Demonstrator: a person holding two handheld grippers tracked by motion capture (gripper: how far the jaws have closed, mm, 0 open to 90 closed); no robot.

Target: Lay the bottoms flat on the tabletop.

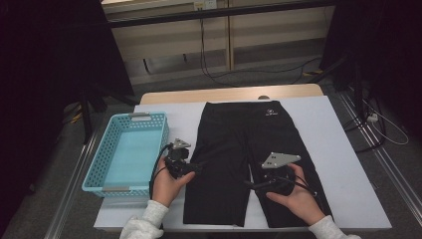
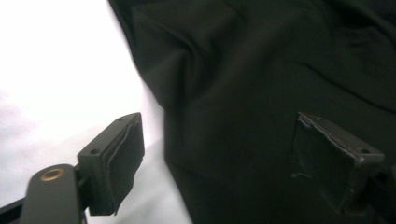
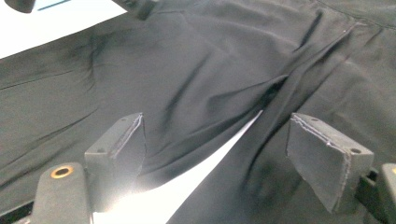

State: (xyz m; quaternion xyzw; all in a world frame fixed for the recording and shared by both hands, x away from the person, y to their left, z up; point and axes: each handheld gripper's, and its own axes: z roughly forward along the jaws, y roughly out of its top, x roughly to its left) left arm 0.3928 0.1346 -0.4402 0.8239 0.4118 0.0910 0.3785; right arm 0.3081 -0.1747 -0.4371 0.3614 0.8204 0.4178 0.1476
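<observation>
Black shorts [image 1: 244, 149] flat on table [image 1: 343, 164], left claw [image 1: 191, 169] released, right claw [image 1: 254, 185] released

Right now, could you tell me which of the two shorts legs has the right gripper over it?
The person's right-hand leg of the black shorts: the right gripper, jaws open, sits over its inner edge, while the left gripper is at the other leg's outer edge.

Basket [image 1: 130, 152] just left of shorts [image 1: 239, 149]
</observation>
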